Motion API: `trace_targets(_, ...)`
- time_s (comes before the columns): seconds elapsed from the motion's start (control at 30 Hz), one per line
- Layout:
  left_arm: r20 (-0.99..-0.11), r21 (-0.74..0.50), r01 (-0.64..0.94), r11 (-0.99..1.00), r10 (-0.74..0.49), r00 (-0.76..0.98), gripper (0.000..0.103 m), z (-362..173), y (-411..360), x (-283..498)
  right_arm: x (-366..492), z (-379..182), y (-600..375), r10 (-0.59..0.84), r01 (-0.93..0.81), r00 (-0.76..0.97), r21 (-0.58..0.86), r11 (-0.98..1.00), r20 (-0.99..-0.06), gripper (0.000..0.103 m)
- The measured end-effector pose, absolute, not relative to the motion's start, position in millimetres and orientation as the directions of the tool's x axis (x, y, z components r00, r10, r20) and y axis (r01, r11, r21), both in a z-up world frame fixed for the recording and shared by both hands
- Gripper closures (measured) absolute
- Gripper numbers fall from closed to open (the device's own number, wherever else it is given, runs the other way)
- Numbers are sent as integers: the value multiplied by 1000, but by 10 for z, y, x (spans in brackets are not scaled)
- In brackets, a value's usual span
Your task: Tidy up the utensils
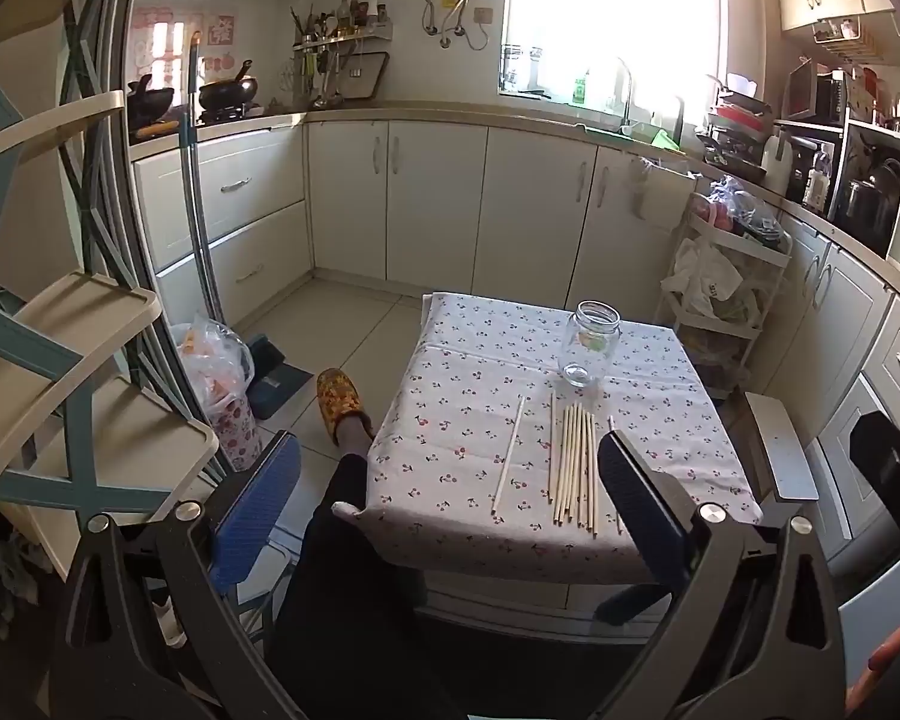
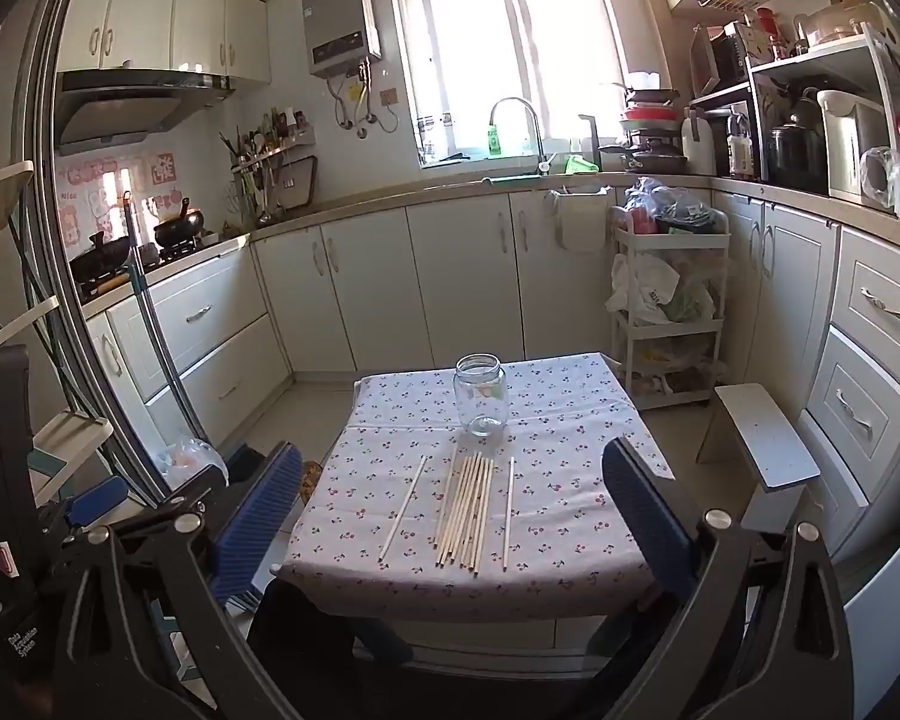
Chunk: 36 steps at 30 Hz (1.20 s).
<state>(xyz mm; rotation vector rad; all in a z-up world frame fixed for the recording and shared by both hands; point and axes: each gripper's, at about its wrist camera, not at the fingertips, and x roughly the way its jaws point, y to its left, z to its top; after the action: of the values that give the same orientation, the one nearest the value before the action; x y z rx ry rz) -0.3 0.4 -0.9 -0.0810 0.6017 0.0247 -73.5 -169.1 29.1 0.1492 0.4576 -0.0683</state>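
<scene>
Opening position here: nothing has been picked up yet, and the whole job looks to lie ahead. The glass jar (image 2: 479,394) stands upright and empty on the cherry-print tabletop (image 2: 570,516), and that jar is the landmark. Just on the near side of it lies a tight bundle of wooden sticks (image 2: 465,507), all pointing roughly toward the jar. One loose stick (image 2: 403,507) lies to the left of the bundle, another (image 2: 508,510) to its right, each set apart from the pack.

The left claw (image 1: 450,510) hangs short of the sticks, spread wide, gripping nothing and touching nothing. The right claw (image 2: 456,522) matches it: jaws fully apart, empty, held back from the tabletop's near edge.

The next move likely calls for one claw to come down over a single stick, probably an outlier, and pinch it cleanly so it can be stood in the jar.
</scene>
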Motion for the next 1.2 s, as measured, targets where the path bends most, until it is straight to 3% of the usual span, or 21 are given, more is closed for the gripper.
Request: trace_targets(1.2, -576, -125, -9, 992, -65, 815, 8, 45, -18, -42, -772, 321, -1709, -33, 99, 901, 130, 987, -433, 7)
